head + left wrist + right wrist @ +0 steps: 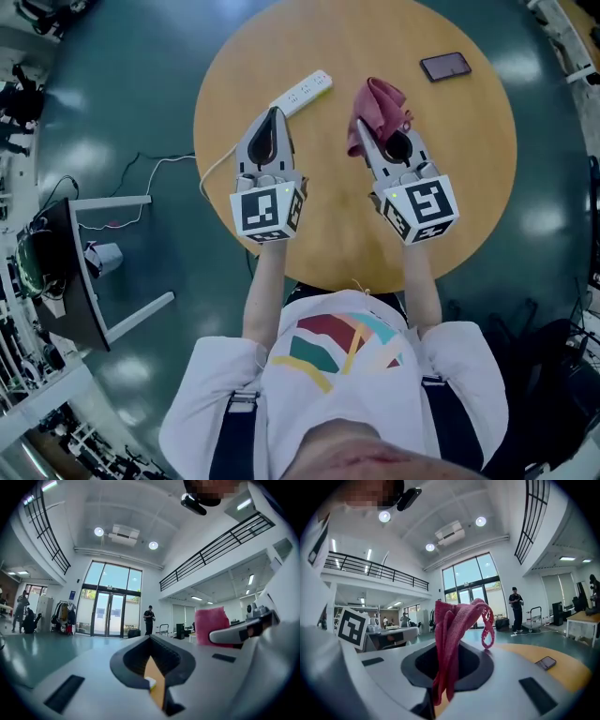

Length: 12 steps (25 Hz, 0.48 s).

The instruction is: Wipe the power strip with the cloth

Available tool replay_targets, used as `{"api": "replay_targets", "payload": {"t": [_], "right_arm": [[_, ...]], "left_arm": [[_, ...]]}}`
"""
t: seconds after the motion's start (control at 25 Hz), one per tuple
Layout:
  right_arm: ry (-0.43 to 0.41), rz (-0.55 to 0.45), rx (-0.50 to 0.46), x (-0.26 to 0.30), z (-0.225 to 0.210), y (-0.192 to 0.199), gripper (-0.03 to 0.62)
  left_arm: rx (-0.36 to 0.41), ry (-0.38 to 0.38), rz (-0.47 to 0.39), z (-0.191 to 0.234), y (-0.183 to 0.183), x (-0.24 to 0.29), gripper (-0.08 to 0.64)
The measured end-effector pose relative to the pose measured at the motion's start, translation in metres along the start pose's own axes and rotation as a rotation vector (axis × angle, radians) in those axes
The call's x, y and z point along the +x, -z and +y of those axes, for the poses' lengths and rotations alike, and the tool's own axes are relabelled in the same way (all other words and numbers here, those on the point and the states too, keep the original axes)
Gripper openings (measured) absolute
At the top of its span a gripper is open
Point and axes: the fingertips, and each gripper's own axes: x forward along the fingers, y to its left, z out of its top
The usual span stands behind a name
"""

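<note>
A white power strip (302, 92) lies on the round wooden table (469, 178), toward its far left, with its cable running off the left edge. My left gripper (274, 114) hovers just short of the strip's near end, shut and empty; in the left gripper view its jaws (150, 639) meet, and a sliver of the strip (150, 682) shows below them. My right gripper (360, 125) is shut on a red cloth (380, 111), which bunches up beyond its tips, to the right of the strip. The cloth (452, 634) rises from between the jaws in the right gripper view.
A dark phone (445, 66) lies at the table's far right. The strip's white cable (150, 173) trails over the floor to the left. A dark chair-like stand (80, 272) with white legs is on the floor at left.
</note>
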Motion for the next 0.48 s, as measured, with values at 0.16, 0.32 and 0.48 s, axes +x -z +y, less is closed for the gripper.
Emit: {"api": "replay_targets", "payload": {"t": [0.16,0.32,0.48], "right_arm": [[0.034,-0.097,-0.012,-0.037,0.044,-0.03,0.038],[0.105,-0.15,-0.104,-0.08,0.091,-0.042,0.038],[0.138,-0.121,-0.102,-0.102,0.137,-0.029,0.038]], "left_arm": [[0.005,0.084,-0.061,-0.018,-0.028,-0.036,0.04],[-0.026,0.182,-0.095,-0.036,-0.037,-0.082,0.041],[-0.008,0.242,-0.108,-0.035,-0.047,-0.122,0.041]]}}
